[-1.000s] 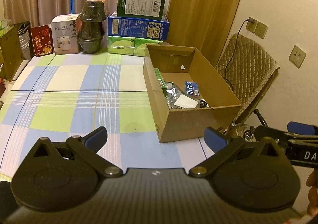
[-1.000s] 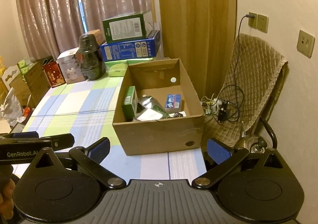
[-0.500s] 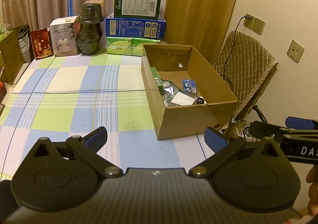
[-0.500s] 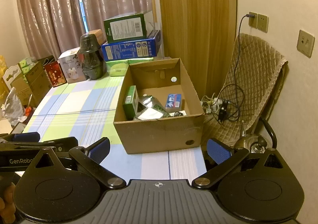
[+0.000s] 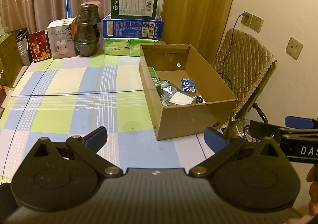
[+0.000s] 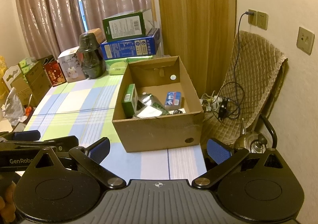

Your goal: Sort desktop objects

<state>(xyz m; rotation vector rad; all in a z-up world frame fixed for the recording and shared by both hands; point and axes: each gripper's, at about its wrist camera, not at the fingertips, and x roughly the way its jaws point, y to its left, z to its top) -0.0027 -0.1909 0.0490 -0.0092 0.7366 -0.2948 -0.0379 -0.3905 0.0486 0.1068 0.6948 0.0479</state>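
Left tongs [image 5: 156,139]: spread wide, nothing held, above checkered table [image 5: 79,104] near edge. Right tongs [image 6: 158,149]: spread wide, nothing held. Cardboard box [image 6: 159,134] at 12 o'clock from right tongs, 1 o'clock from left. Inside box: green carton [image 6: 129,99] upright against left wall, silver foil packet [image 6: 148,102], blue packet [image 6: 173,98] flat on floor.

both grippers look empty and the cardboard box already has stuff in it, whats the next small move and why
Probably hold both back and stop. The open left gripper and open right gripper hold nothing, and the checked tablecloth shows no loose items in front of them. The small things visible, such as the green carton and blue packet, already lie inside the brown cardboard box.
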